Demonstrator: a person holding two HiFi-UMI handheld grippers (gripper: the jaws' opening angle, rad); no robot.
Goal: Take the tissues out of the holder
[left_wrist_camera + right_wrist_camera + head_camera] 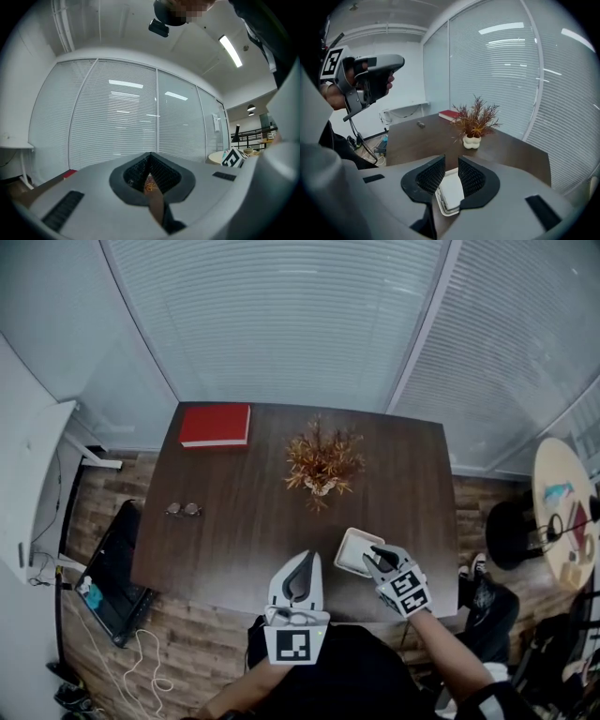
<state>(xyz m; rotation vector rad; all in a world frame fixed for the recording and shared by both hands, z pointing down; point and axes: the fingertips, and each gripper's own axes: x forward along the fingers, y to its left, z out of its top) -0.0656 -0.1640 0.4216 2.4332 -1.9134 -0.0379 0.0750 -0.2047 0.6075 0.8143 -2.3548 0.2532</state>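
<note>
Tissue holder [451, 194]: where is it?

— Directly under the right gripper [451, 169], whose jaws stand apart and pinch nothing. It lies at the near edge of the table [234, 521], right of centre.

— And the left gripper [150, 161]?

— Jaws together, empty, raised at the near left. I'd drop the right jaws straight down, pinch only the white top layer inside the rim, and lift slowly.

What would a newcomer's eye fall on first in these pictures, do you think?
The rust-coloured dried plant stands at the middle of the dark table, with a red book at the far left corner. Near the front edge, the right gripper hangs open over a white tissue holder.
</note>
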